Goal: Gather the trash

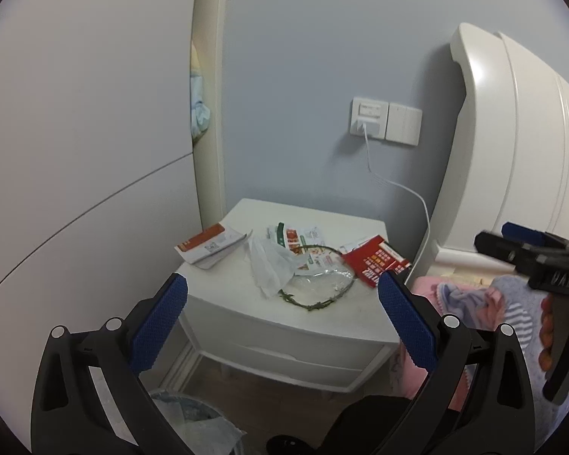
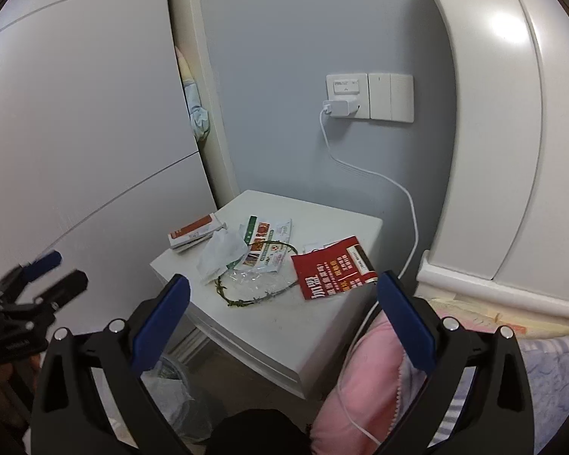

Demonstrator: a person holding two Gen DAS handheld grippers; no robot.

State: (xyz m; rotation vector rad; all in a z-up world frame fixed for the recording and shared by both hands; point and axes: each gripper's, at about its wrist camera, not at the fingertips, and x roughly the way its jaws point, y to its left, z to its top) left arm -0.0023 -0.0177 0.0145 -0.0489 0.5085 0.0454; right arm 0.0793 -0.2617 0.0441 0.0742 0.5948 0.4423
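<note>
**Right wrist view: loose trash, nothing gripped**

Right claw [image 2: 282, 314] and left claw [image 1: 282, 314] gape empty, short of the surface [image 2: 322, 337]. Tissue [image 2: 220, 254] and red packet [image 2: 332, 267] lie mid-surface; light, overlapping pieces could slide off its front edge beside the bin [image 2: 174, 398].

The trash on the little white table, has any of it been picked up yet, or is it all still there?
Nothing looks collected yet. Both the left gripper and right gripper are open and empty, held short of the nightstand. Left on top: the red packet, white tissue, orange-and-white box, printed wrappers, clear plastic and a green twig ring. The lined bin waits on the floor.
</note>
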